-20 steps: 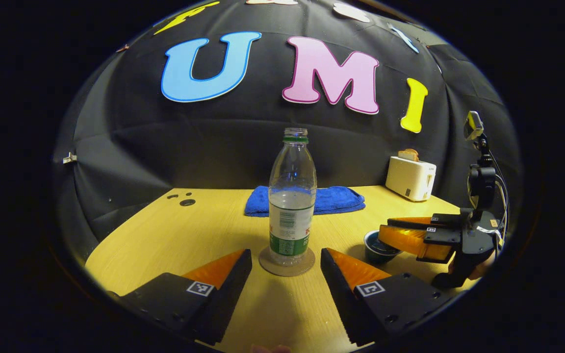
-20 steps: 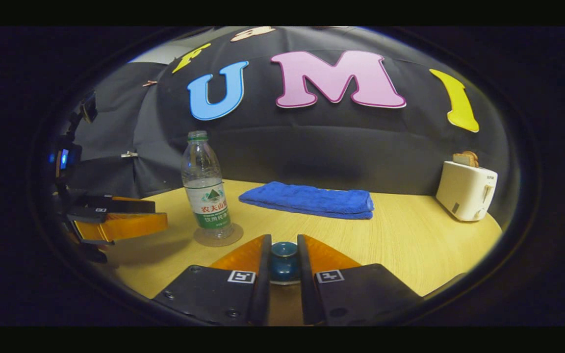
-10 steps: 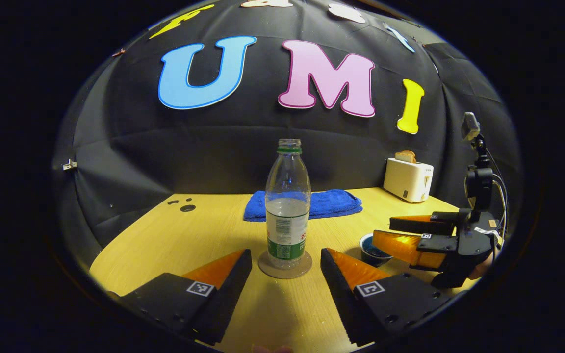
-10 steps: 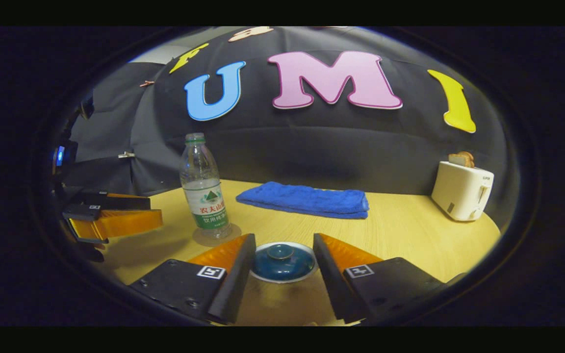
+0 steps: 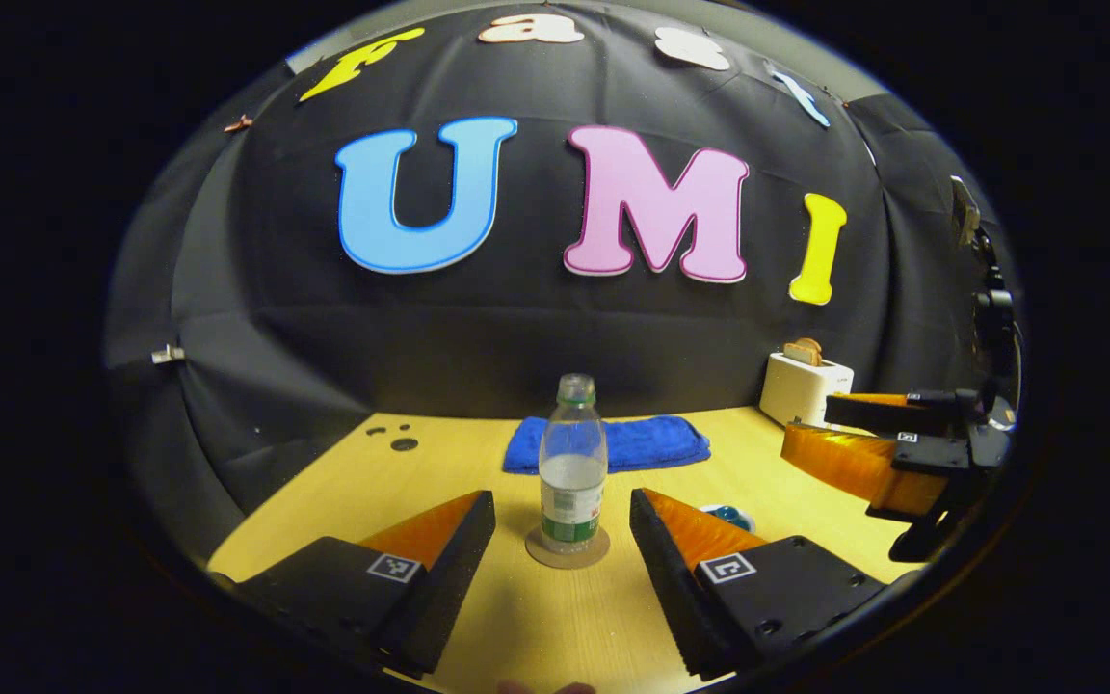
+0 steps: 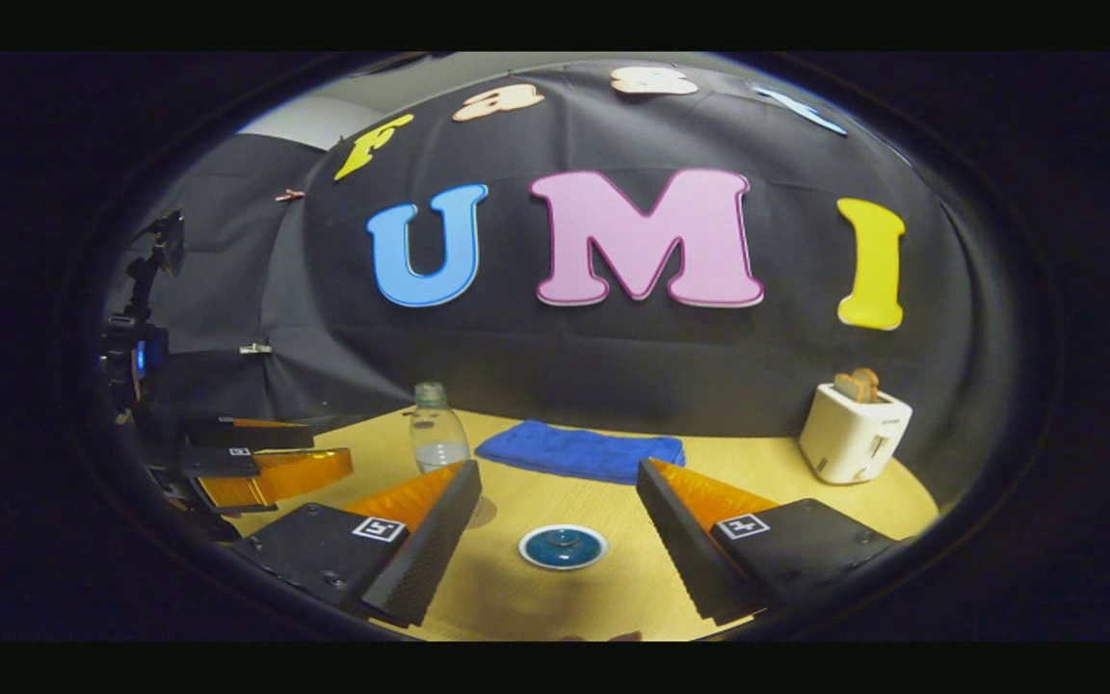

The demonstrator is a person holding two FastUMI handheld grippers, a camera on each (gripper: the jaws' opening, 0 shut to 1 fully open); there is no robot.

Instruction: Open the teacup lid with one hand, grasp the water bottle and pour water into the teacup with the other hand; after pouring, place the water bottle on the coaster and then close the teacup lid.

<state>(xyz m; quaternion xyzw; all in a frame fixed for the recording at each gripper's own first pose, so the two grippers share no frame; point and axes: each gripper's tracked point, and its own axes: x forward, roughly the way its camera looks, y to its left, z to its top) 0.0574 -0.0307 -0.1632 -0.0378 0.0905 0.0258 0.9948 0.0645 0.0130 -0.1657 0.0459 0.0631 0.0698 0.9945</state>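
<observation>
Left gripper point(image 5: 563, 506) raised above the table point(image 5: 478, 617), fingers spread wide, empty; water bottle point(image 5: 572, 477) upright on coaster point(image 5: 567, 552). Right gripper point(image 6: 555, 482) likewise (gaping, holding nothing) above lidded teacup point(image 6: 563, 547).

Your left gripper point(image 5: 563, 511) hovers above the table point(image 5: 343, 487) with its jaws spread wide. Your right gripper point(image 6: 560, 492), also held above the table, has its jaws wide apart too.

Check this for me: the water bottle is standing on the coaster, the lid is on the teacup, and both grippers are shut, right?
Not quite. Both grippers are open: the left gripper in the left gripper view, the right gripper in the right gripper view. The rest holds.
</observation>
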